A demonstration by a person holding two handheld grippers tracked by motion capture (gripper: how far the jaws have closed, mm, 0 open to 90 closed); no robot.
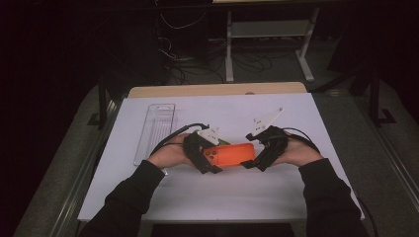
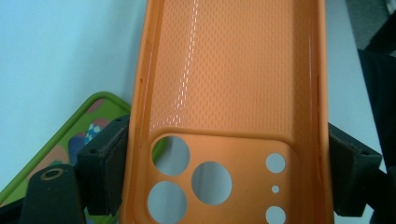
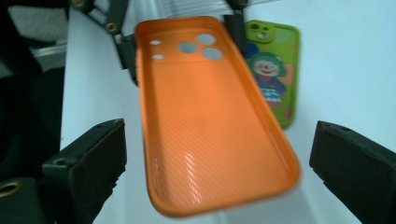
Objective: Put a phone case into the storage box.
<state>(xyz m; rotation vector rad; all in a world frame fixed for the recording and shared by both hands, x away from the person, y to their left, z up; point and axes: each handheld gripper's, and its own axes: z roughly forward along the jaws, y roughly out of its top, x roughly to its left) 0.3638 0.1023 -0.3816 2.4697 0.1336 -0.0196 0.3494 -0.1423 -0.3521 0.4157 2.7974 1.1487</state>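
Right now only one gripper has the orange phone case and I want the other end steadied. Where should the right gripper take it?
Take the orange case by its two long side rims at the plain end, opposite the camera holes. The left gripper already clamps the camera end, and the right gripper stands open astride the plain end, so closing straight in from that end probably suits.

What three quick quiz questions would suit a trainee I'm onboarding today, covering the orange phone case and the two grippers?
1. Which gripper is shut on the orange case, left gripper or right gripper?
2. True or false: the right gripper's jaws stand apart from the case.
3. What lies on the white table beside the orange case?

Key
1. The left, clamped across the end with the camera holes.
2. True.
3. A green phone with a clown picture.
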